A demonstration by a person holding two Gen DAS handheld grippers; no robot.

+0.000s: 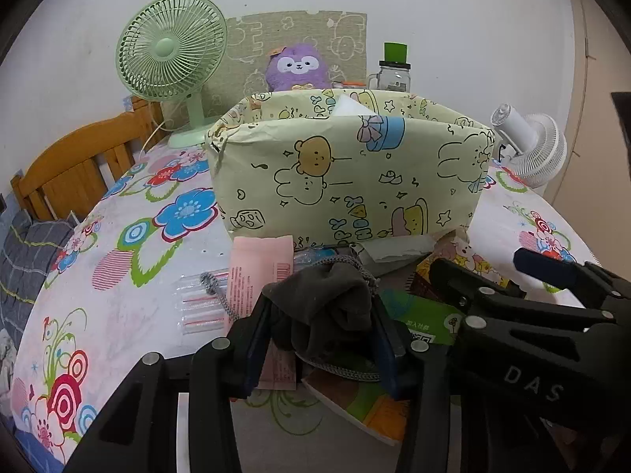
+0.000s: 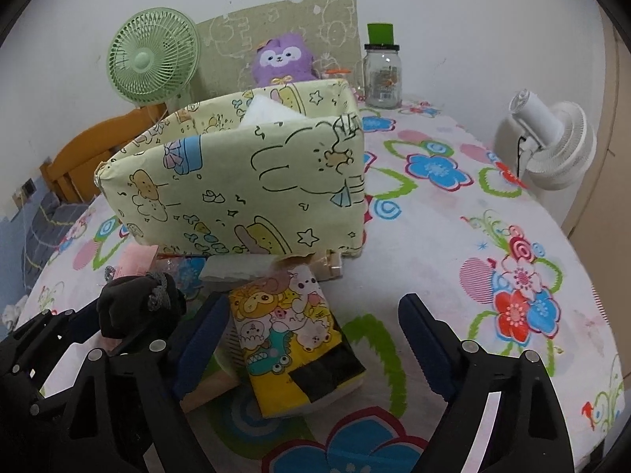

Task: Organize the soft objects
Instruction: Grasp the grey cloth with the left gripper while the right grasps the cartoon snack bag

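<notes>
My left gripper (image 1: 321, 315) is shut on a dark grey drawstring pouch (image 1: 327, 299), held just above the table clutter; it also shows in the right wrist view (image 2: 134, 307). My right gripper (image 2: 315, 331) is open around a yellow cartoon tissue pack (image 2: 292, 335) lying on the table. A pale yellow cartoon-print fabric box (image 1: 347, 169) stands behind, also in the right wrist view (image 2: 244, 181), with something white inside (image 2: 268, 112). A purple plush toy (image 1: 297, 67) sits behind the box.
A pink packet (image 1: 256, 276), clear sachets (image 1: 201, 303) and a green card (image 1: 426, 315) lie near the pouch. A green fan (image 1: 169, 59), a glass jar with green lid (image 2: 382, 71) and a white fan (image 2: 552, 149) stand on the floral tablecloth (image 2: 473, 236). A wooden bed frame (image 1: 75, 165) is at left.
</notes>
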